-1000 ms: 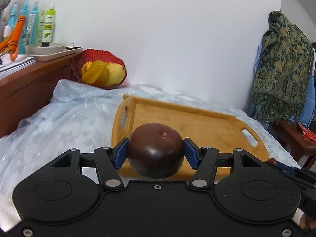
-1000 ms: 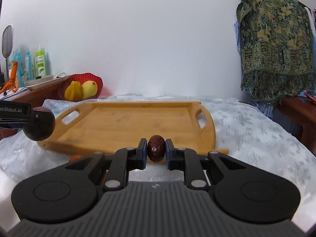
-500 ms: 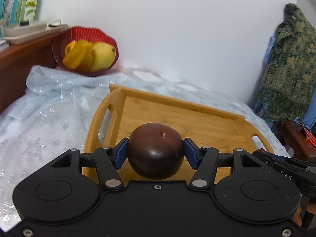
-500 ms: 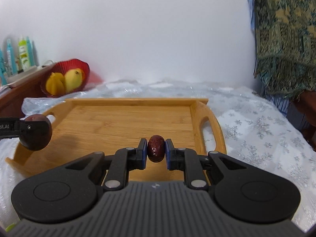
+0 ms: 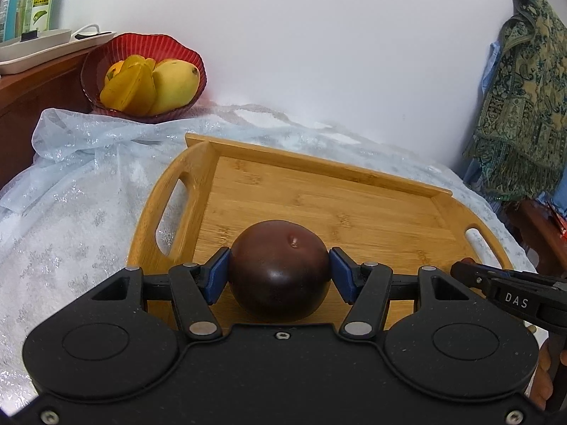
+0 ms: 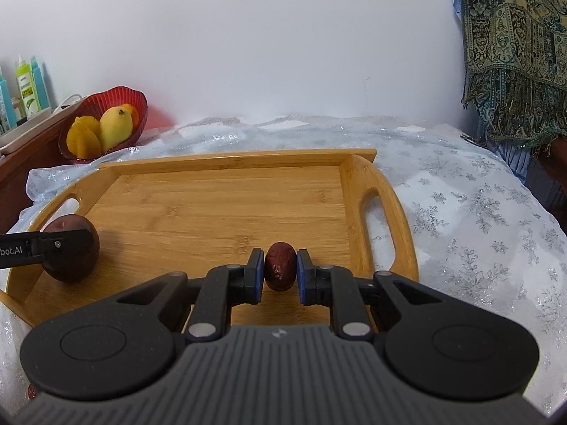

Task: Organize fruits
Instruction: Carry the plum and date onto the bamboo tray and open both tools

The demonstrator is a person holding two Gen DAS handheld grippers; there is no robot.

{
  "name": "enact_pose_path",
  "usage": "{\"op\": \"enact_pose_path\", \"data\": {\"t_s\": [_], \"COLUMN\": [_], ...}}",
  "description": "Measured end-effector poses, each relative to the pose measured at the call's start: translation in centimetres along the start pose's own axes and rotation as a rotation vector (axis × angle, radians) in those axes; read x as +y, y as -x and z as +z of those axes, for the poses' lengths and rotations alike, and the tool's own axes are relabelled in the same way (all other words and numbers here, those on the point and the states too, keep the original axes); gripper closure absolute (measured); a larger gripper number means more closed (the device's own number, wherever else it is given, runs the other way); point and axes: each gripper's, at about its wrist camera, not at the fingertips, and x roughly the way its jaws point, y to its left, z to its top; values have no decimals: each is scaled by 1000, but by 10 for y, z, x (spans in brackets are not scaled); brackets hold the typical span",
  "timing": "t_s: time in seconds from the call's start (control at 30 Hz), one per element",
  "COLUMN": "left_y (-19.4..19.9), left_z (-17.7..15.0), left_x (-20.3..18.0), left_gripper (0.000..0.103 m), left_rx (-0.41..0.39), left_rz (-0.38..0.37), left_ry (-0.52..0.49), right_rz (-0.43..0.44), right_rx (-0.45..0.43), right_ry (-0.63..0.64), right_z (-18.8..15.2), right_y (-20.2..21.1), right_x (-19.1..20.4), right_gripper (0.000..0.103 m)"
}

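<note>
While the left gripper (image 5: 280,274) clamps the plum (image 5: 280,269) at its widest girth over the tray's (image 5: 319,173) near-left corner, round, glossy, likely slippery, the right gripper (image 6: 280,269) pinches a date (image 6: 280,265), light, firm-looking, near the right edge.

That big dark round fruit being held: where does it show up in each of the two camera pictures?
Left wrist view: the dark round fruit sits low at centre, clamped in the left gripper.
Right wrist view: far left, over the tray's near-left corner.
Shared landmark: the red fruit bowl at upper left.
</note>
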Motion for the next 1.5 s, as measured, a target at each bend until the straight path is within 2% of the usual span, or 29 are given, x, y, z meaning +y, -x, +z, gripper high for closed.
{"op": "enact_pose_path", "data": {"t_s": [0.87,1.27,1.4,1.5], "left_y": [2,5,5,5], "left_z": [-1,-1,-1,-2], "left_x": [2,-1,-1,-1], "left_gripper": [45,43,41,31], "left_rx": [-5,-26,-26,-30], "left_rz": [0,15,16,21], "left_ry": [18,-17,-21,-22], "right_rz": [-4,-12,-10,-8], "right_rx": [12,11,11,7], "right_ry": [2,1,1,3], "right_z": [-2,-1,-1,-1], "right_y": [-1,-1,0,0], "right_x": [0,1,1,1], "right_gripper": [80,72,67,67]}}
